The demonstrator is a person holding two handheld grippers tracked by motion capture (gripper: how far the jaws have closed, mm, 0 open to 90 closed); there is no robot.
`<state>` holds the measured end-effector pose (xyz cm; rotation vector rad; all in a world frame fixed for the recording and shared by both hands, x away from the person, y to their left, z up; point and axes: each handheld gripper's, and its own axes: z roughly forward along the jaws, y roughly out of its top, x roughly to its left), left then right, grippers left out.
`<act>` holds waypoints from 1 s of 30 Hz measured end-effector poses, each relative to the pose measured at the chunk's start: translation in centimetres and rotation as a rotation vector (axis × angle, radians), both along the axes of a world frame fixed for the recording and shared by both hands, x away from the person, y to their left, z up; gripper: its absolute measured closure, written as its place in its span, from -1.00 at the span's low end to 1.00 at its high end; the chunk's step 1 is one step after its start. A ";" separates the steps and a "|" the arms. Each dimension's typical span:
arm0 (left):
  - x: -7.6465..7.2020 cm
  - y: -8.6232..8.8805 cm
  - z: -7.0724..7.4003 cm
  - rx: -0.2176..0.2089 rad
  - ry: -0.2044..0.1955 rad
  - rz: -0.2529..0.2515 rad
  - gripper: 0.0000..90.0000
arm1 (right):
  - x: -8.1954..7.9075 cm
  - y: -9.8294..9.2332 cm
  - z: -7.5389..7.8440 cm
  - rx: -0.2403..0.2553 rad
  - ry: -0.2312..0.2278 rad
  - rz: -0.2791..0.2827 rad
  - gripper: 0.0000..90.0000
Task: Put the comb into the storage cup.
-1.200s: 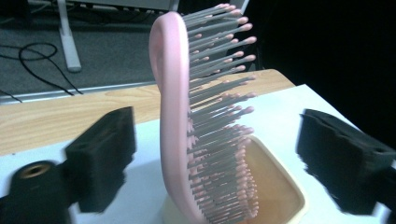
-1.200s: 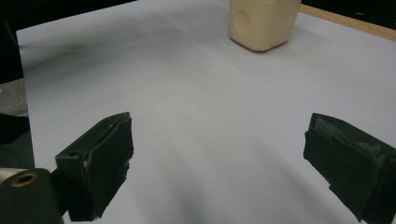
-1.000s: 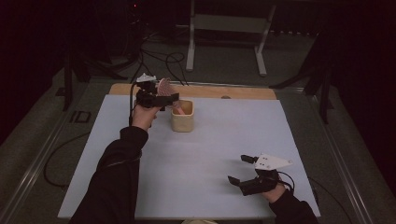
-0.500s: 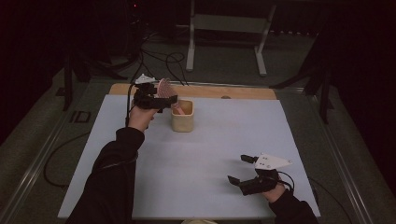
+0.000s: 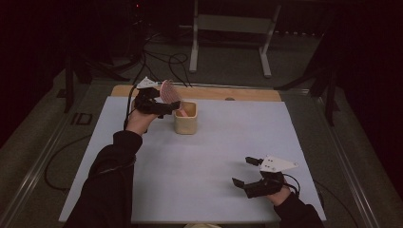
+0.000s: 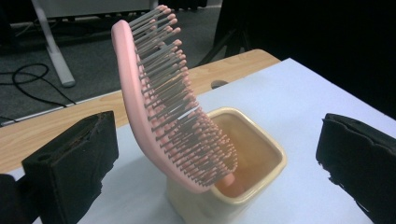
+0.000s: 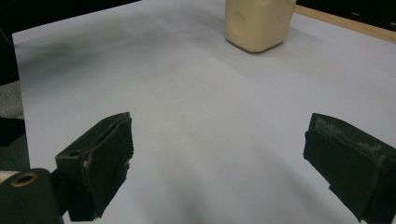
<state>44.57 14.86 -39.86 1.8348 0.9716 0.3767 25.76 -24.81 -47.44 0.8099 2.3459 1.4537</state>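
Pink paddle hairbrush (image 6: 163,107) now stands handle-down in cream square cup (image 5: 185,118) near table's far edge. Left gripper (image 5: 159,107) released, jaws apart; right gripper (image 5: 247,173) idle, apart. Placement looks done.

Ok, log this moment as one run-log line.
left gripper: open, jaws either side of pink hairbrush | hairbrush: handle down in cream cup, leaning | right gripper: open, empty, over white sheet
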 end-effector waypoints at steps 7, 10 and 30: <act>-0.5 0.6 0.1 0.014 -0.009 -0.016 -1.00 | 0.1 0.0 -0.1 0.003 0.004 0.001 -0.83; -0.8 0.8 0.1 0.022 -0.013 -0.022 -1.00 | 0.1 0.0 -0.1 0.003 0.004 -0.001 -0.83; -3.7 1.3 -0.9 0.049 -0.029 -0.096 -1.00 | 0.3 0.0 -0.2 0.000 0.006 0.000 -0.83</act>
